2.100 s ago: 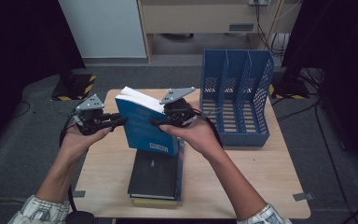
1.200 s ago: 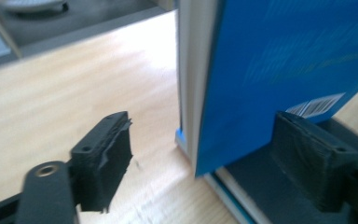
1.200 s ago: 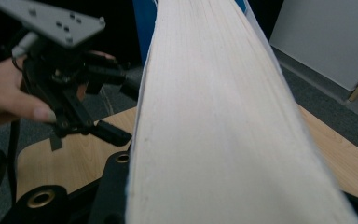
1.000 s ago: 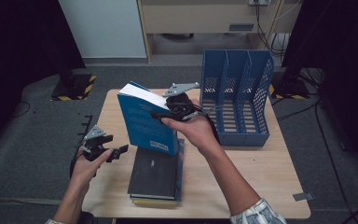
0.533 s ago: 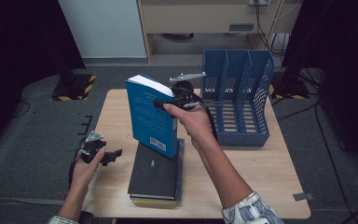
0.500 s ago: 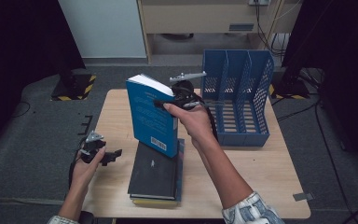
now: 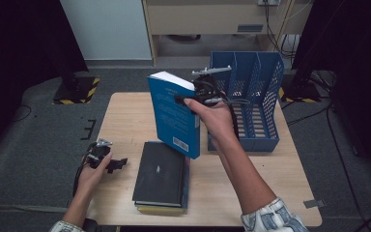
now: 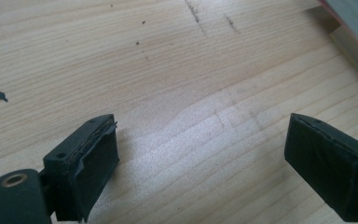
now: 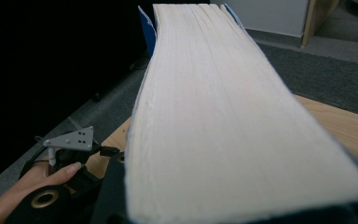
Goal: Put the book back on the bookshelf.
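Grey carpet floor [image 7: 38,145], pale wall panel [image 7: 106,29], beige cabinet [image 7: 212,19], dark curtains [image 7: 19,48] at sides.

We could read no text; the blue book [image 7: 174,116] bore a white barcode label and lines too small to read.

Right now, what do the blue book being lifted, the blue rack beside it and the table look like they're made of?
Blue book: paper pages with a glossy card cover, judging by the cream page block and the sheen. Blue rack: probably moulded plastic, with perforated mesh walls in one even colour. Table: pale wood or wood veneer, matte, with visible straight grain lines.
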Action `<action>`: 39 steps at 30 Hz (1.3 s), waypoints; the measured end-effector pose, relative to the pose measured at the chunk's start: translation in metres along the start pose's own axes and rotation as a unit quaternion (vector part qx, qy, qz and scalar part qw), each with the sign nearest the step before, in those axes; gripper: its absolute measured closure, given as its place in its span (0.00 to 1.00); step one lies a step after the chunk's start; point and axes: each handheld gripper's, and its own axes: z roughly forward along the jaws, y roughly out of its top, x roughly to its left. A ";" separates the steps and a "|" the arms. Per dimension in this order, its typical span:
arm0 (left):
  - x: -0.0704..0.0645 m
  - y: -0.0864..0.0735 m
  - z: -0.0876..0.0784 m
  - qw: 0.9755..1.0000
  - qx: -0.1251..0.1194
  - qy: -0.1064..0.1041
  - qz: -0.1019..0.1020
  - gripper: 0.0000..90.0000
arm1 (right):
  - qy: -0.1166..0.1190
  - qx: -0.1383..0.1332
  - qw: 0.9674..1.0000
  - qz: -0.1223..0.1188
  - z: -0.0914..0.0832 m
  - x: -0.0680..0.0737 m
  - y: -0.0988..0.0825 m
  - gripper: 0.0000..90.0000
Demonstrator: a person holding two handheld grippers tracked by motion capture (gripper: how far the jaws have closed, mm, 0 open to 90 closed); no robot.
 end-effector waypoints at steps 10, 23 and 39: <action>-0.004 0.000 0.002 1.000 0.006 0.008 0.014 0.06 | -0.026 -0.002 1.000 0.007 -0.016 -0.014 -0.002 0.68; -0.007 -0.006 0.004 0.999 -0.013 0.016 0.027 0.02 | -0.041 -0.020 0.999 0.026 -0.037 -0.024 -0.001 0.68; -0.008 -0.011 0.006 0.999 -0.032 0.015 0.025 0.00 | -0.077 -0.037 0.995 0.043 -0.076 -0.042 -0.004 0.68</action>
